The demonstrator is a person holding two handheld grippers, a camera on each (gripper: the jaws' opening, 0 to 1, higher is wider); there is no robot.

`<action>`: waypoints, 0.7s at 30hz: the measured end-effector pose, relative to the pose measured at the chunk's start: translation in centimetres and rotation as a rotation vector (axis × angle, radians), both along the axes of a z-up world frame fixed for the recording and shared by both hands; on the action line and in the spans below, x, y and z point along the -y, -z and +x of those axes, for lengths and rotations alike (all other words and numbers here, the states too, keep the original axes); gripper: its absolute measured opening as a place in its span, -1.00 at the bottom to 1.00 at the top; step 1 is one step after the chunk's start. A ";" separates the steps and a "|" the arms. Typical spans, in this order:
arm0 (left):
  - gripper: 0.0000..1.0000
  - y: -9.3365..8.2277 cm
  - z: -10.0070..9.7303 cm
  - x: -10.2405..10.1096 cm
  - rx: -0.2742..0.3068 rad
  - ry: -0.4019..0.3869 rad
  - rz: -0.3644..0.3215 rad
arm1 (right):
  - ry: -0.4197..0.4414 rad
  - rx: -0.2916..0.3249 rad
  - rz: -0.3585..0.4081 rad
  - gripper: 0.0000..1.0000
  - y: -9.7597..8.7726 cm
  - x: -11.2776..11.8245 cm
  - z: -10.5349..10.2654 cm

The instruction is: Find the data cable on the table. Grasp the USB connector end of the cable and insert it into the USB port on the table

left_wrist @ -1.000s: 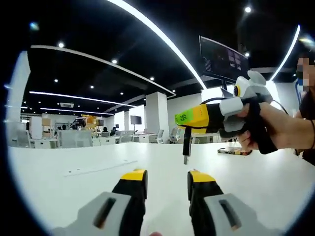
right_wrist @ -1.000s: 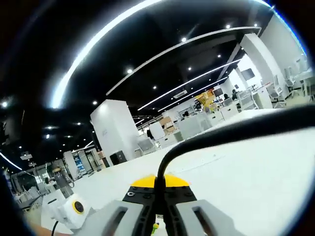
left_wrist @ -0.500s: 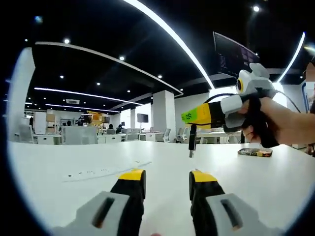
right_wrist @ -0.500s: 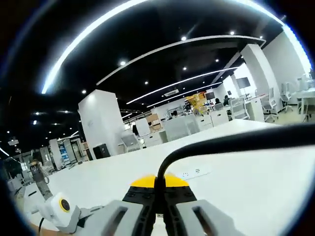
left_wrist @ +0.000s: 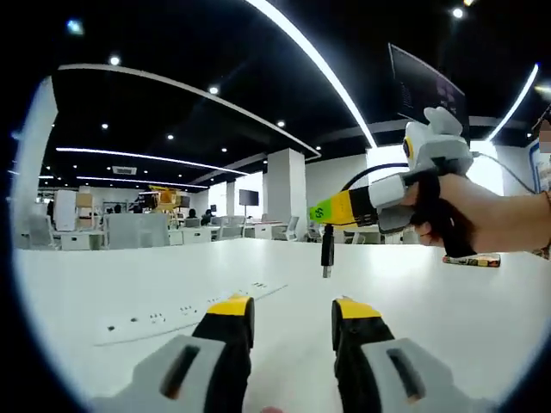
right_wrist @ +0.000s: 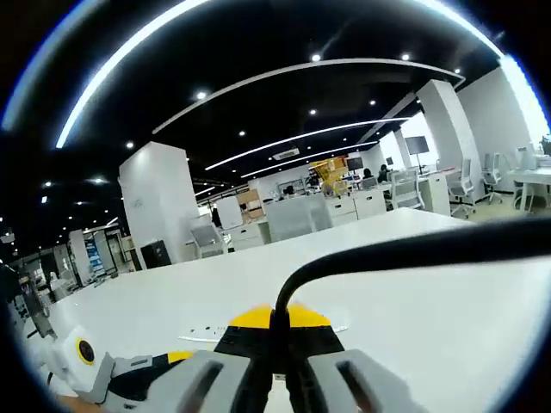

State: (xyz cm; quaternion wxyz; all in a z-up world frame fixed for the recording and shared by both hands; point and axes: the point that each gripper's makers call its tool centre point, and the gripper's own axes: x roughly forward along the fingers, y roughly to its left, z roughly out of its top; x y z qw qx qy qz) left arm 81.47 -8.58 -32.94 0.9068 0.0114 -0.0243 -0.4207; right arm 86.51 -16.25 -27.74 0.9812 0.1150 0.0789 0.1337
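- Table (left_wrist: pixel 482 310): broad white top that runs across both views. Judged as the work surface for the whole task.
- Port strip (left_wrist: pixel 185 308): a long recessed row of small sockets set flush in the table, left of centre in the left gripper view. Nothing is plugged into any socket that I can make out. The USB port itself is too small to tell apart.
- Right gripper (left_wrist: pixel 327 215): held up in a hand (left_wrist: pixel 482 219) above the table, with its jaws clamped tight on the data cable (right_wrist: pixel 413 249). In the right gripper view the black lead rises from between the jaws and arcs off to the right.
- Left gripper (left_wrist: pixel 291 320): low over the table, jaws parted with bare tabletop showing between them, carrying nothing.
- USB connector (left_wrist: pixel 327 256): hangs plug-end down just below the right gripper's tip, in the air and apart from the table, to the right of the port strip.
- Progress (judgement): cable found and connector end grasped, so those steps are done. Left to do: carry the plug over to the strip, line it up with the USB port and push it in.
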 end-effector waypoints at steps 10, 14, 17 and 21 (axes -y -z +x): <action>-0.29 0.3 2.1 0.7 0.005 0.034 0.010 | 0.019 -0.019 -0.046 -0.91 0.6 0.2 4.9; -0.27 0.2 2.7 0.7 0.004 0.043 0.001 | 0.020 -0.014 -0.073 -0.91 0.6 0.0 6.2; -0.23 0.2 2.7 0.7 0.000 0.047 -0.008 | 0.020 -0.013 -0.084 -0.91 0.8 -0.3 6.9; -0.20 0.5 2.8 0.8 -0.013 0.057 0.007 | 0.013 -0.015 -0.098 -0.91 1.4 -0.8 8.2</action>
